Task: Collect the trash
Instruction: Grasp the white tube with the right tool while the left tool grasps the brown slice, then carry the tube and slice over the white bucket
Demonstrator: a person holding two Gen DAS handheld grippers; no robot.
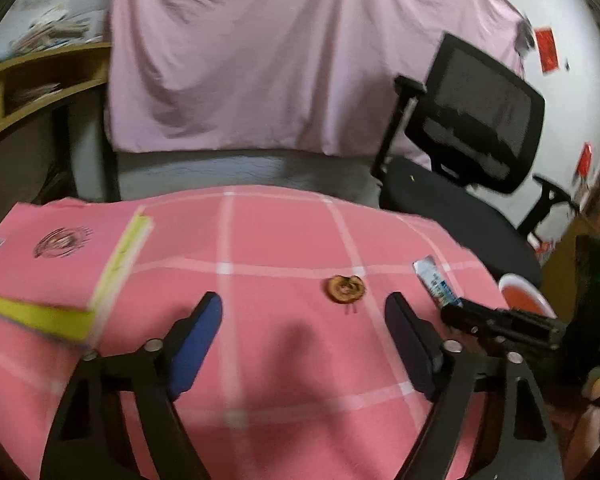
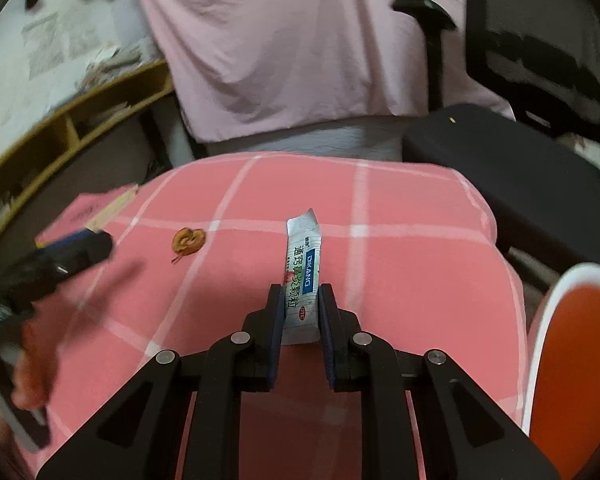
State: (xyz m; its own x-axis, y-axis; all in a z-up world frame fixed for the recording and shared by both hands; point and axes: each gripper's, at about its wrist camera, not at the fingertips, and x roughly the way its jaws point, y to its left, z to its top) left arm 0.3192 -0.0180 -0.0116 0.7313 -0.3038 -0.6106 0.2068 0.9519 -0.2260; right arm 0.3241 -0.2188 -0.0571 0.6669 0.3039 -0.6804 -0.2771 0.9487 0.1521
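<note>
A white and blue medicine sachet [image 2: 303,276] lies lengthwise on the pink checked tablecloth [image 2: 419,280], and my right gripper [image 2: 300,300] is shut on its near end. A brown, dried round slice [image 1: 345,289] with a small stem rests on the cloth just ahead of my left gripper [image 1: 303,312] and a little right of its centre. That gripper stands open, with nothing between its blue pads [image 1: 196,336]. The left wrist view also shows the sachet [image 1: 435,280] at the right, with the right gripper [image 1: 455,316] on it. The slice [image 2: 188,241] shows left of the sachet.
A pink notebook with a yellow edge [image 1: 60,264] lies at the table's left. A white-rimmed orange container [image 2: 579,360] stands off the right edge. A black office chair [image 1: 479,120] is behind the table at the right, near a hanging pink sheet [image 1: 260,60].
</note>
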